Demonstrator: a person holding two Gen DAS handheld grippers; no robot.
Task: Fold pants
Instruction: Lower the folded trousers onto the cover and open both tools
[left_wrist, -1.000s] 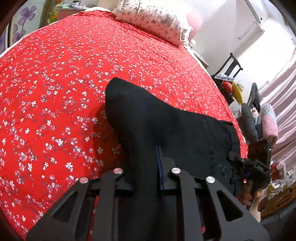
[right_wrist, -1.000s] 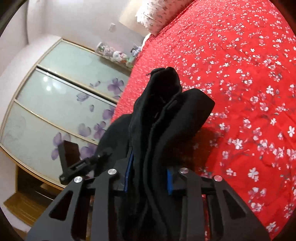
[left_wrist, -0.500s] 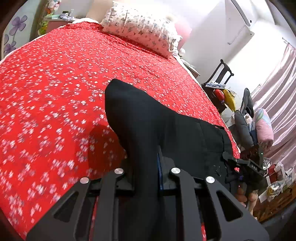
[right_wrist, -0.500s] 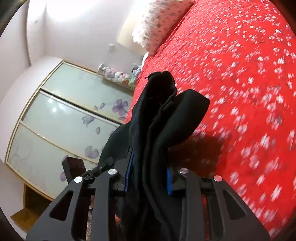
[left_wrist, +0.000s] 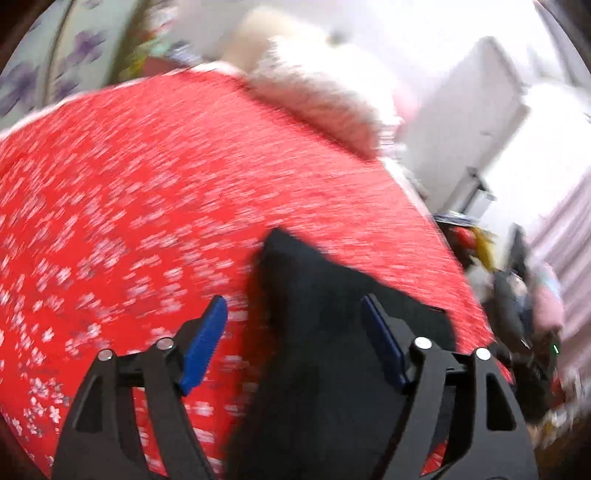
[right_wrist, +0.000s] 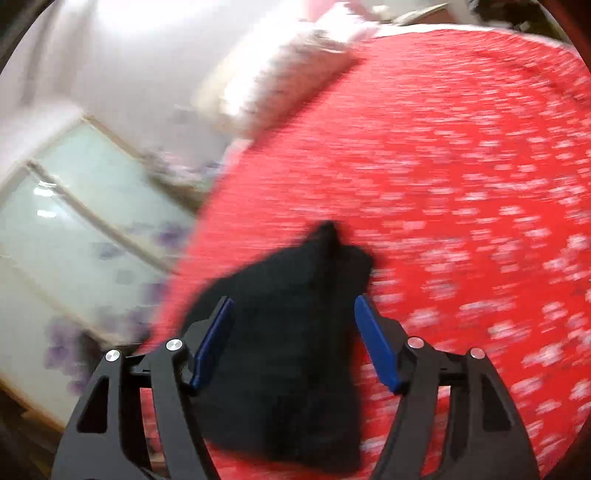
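Left gripper (left_wrist: 291, 343): jaws opening, pads clear of cloth | Right gripper (right_wrist: 293, 341): jaws opening, pads apart | Black pants (left_wrist: 325, 332): lying between both pairs of fingers, near bed's front edge | Red floral bedspread (left_wrist: 147, 184) | Pillow (left_wrist: 317, 99) at far edge, blurred.

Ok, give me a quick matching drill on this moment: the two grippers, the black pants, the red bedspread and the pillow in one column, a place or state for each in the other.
Things:
1. black pants
2. red flower-print bedspread
3. pale patterned pillow
4. left gripper and right gripper

Places or states:
A. at the far end of the bed
B. blue pads apart, jaws opening, no pad pressing on cloth
C. lying on the bed, between the pads
D. spread under the garment

Pairs: 1-C, 2-D, 3-A, 4-B
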